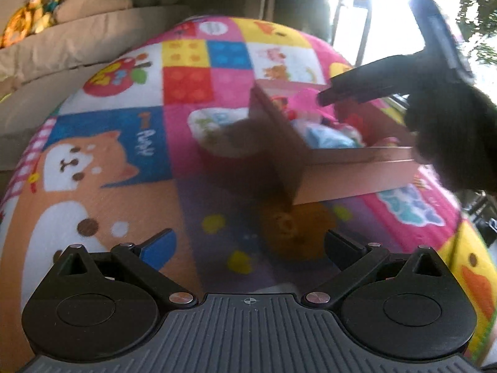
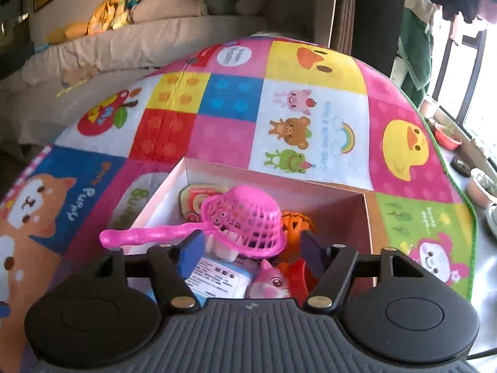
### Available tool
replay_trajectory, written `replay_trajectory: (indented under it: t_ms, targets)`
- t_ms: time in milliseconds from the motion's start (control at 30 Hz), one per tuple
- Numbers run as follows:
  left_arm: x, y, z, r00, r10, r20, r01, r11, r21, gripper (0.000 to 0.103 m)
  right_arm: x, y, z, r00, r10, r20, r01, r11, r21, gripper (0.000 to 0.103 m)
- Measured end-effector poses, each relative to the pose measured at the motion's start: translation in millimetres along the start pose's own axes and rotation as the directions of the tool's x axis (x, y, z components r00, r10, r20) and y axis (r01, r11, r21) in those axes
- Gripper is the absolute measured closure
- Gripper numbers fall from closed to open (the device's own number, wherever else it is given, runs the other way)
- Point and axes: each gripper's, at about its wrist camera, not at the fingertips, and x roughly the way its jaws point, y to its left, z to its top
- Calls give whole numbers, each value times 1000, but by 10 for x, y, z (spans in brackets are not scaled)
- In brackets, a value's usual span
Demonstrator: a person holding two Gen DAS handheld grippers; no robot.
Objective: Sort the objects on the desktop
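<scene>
A shallow cardboard box (image 2: 348, 200) lies on a colourful cartoon mat (image 2: 313, 124). Inside it a pink plastic strainer (image 2: 245, 217) rests on top, its handle sticking out over the left wall. Under it are a white printed packet (image 2: 217, 276), a pink toy with a face (image 2: 273, 283) and an orange toy (image 2: 295, 223). My right gripper (image 2: 253, 253) hovers open over the box; its blue pads stand apart from the strainer. In the left wrist view the box (image 1: 357, 168) is ahead on the right, with the right gripper (image 1: 341, 93) over it. My left gripper (image 1: 248, 245) is open above bare mat.
A beige sofa (image 2: 124, 49) with plush toys (image 2: 118, 9) runs behind the mat. At the right, past the mat's green edge, flower pots (image 2: 478, 186) stand on a grey ledge by a bright window. A green garment (image 2: 416, 46) hangs there.
</scene>
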Motion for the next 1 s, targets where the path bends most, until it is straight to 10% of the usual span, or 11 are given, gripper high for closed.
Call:
replay_trajectory:
  t_ms: [333, 500, 700, 1000]
  targets:
    - [225, 41, -65, 998, 56, -15, -57, 998, -27, 0, -892, 33, -387, 982, -33, 187, 33, 999, 1, 0]
    - [312, -11, -82, 993, 119, 3, -119, 993, -3, 0, -1325, 247, -925, 964, -27, 263, 38, 999, -38, 0]
    - [466, -76, -7, 983, 179, 32, -179, 984, -3, 0, -989, 398, -1276, 998, -34, 57, 32, 999, 37, 0]
    - [506, -38, 22, 984, 173, 31, -173, 985, -20, 0, -402, 350, -1168, 990, -124, -69, 133, 980, 148, 0]
